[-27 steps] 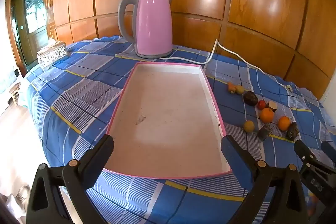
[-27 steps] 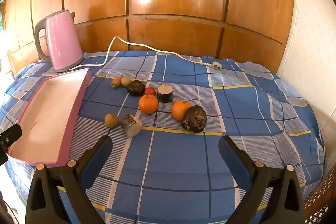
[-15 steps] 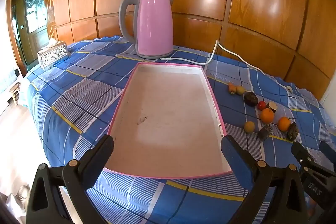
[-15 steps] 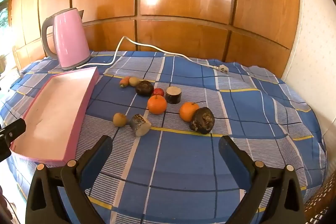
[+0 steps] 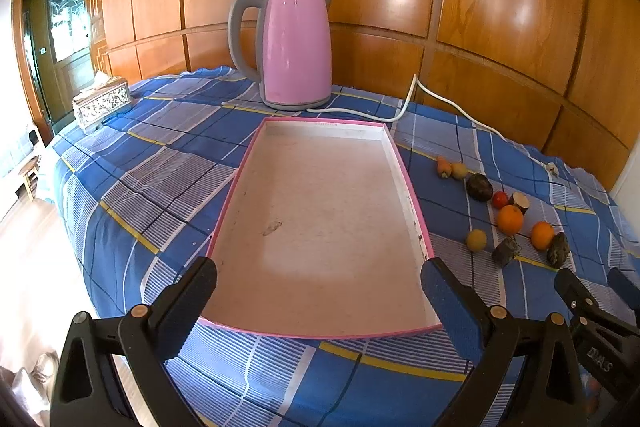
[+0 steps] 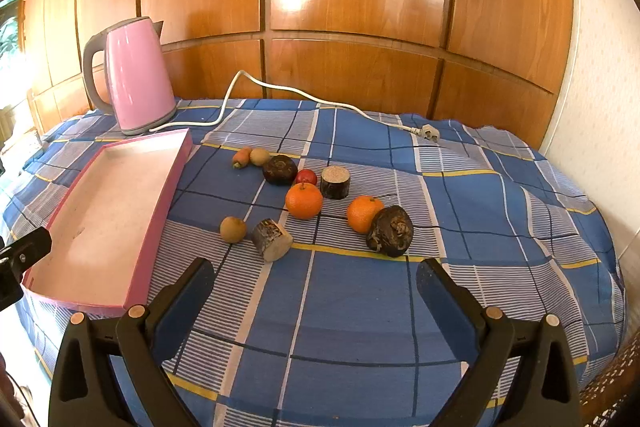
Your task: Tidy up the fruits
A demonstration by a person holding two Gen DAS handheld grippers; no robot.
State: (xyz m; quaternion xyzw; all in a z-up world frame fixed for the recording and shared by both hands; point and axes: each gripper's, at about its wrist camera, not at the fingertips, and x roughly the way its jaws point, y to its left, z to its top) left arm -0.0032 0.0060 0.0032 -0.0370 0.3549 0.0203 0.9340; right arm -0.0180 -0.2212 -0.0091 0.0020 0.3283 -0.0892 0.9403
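Left gripper (image 5: 318, 285) hanging wide open, nothing held, over near end of pink tray (image 5: 412, 203). Right gripper (image 6: 314, 283) also gaping wide, empty, hovering above blue plaid cloth (image 6: 360, 307); fruits (image 6: 304, 200) sitting scattered just beyond, right of tray.

Tissue box (image 6: 22, 143) cut off at left edge, washed out

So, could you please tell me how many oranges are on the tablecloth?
2. One orange sits mid-cluster, just in front of the small red fruit; the other orange lies to its right, touching a dark lumpy fruit. None seem hidden.
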